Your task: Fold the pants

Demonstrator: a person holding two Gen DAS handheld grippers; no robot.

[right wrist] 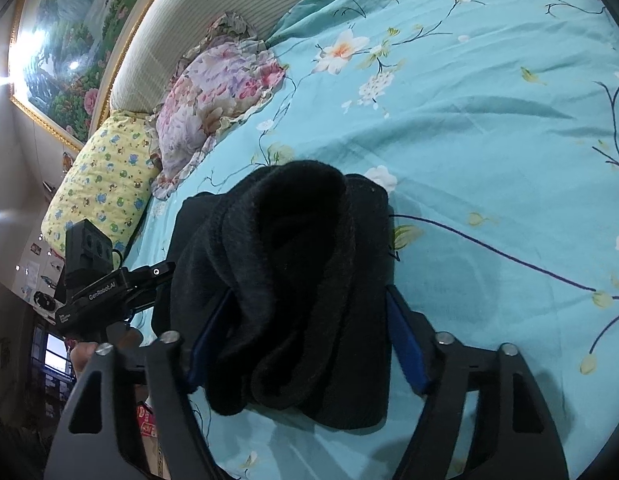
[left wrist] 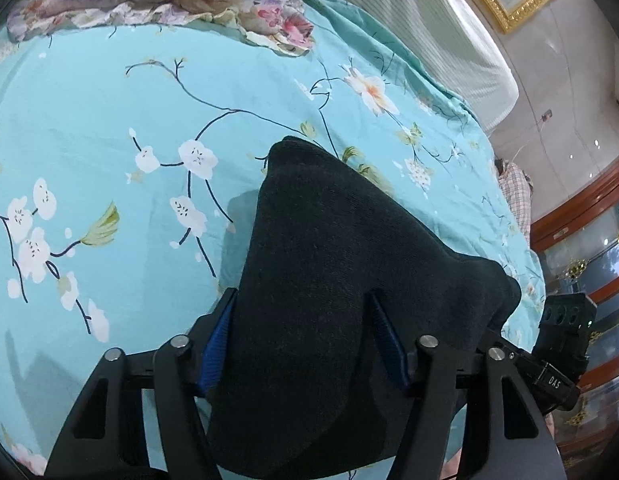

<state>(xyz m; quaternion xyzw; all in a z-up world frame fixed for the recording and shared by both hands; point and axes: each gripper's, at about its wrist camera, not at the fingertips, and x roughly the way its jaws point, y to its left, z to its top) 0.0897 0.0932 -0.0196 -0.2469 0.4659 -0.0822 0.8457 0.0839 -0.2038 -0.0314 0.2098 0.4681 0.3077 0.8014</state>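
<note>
The black pants (left wrist: 325,280) fill the space between the fingers of my left gripper (left wrist: 305,320), which is shut on a thick bunch of the cloth and holds it above the bed. In the right wrist view my right gripper (right wrist: 309,320) is shut on another bunched, rolled part of the black pants (right wrist: 293,280), also lifted over the sheet. The blue finger pads (left wrist: 215,352) press against the cloth on both sides. The other gripper's body (left wrist: 565,332) shows at the right edge of the left view, and at the left (right wrist: 89,276) in the right view.
The bed has a turquoise sheet with white blossoms (left wrist: 109,120). A floral pillow (right wrist: 217,96) and a yellow patterned pillow (right wrist: 105,184) lie by the striped headboard (right wrist: 213,4). A wooden glass cabinet (left wrist: 589,248) stands beyond the bed edge.
</note>
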